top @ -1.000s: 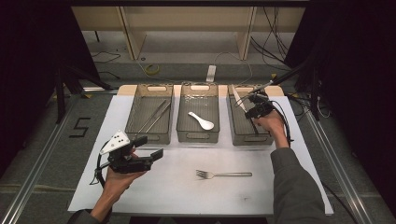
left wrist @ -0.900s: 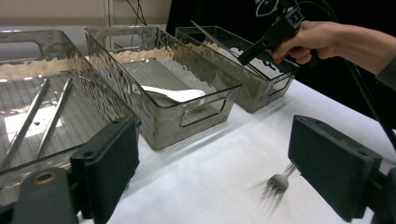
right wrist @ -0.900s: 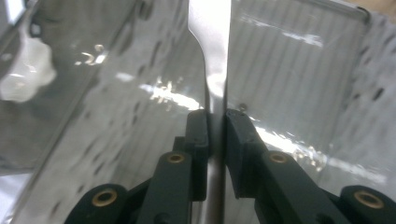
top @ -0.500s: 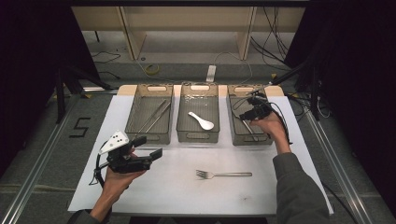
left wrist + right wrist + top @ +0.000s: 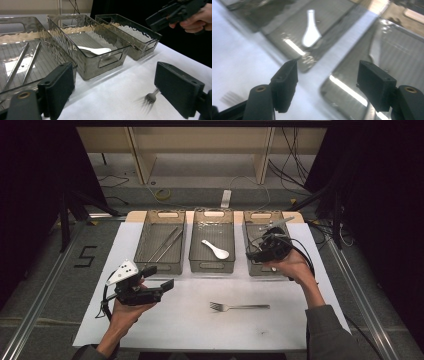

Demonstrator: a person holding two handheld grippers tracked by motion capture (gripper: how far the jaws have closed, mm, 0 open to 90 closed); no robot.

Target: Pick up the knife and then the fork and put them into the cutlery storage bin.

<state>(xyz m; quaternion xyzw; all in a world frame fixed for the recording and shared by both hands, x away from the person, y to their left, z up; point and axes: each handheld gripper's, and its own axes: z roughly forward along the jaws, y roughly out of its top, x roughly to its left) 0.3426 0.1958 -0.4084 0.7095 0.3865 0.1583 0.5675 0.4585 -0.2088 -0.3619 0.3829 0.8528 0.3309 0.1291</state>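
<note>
A metal fork (image 5: 240, 307) lies on the white paper near the front, with its tines (image 5: 150, 97) pointing left. My left gripper (image 5: 161, 276) hovers open over the paper left of it, nothing between its pads (image 5: 59, 87). My right gripper (image 5: 256, 254) is over the front left corner of the right tray (image 5: 300, 232). Its jaws have just been opening and nothing is between them (image 5: 329, 85). A silver utensil (image 5: 276, 223) rests in that tray against the far rim. The middle tray (image 5: 212, 266) holds a white spoon (image 5: 216, 249).
Two metal rods (image 5: 165, 244) lie in the left tray (image 5: 159, 266). The three trays stand side by side at the back of the paper sheet (image 5: 200, 330). Cables trail from both grippers. Rails run along both sides of the table.
The right gripper let go of a silver utensil in the right tray, opened, and drew back toward the tray's front, rising. The left gripper stayed put.
</note>
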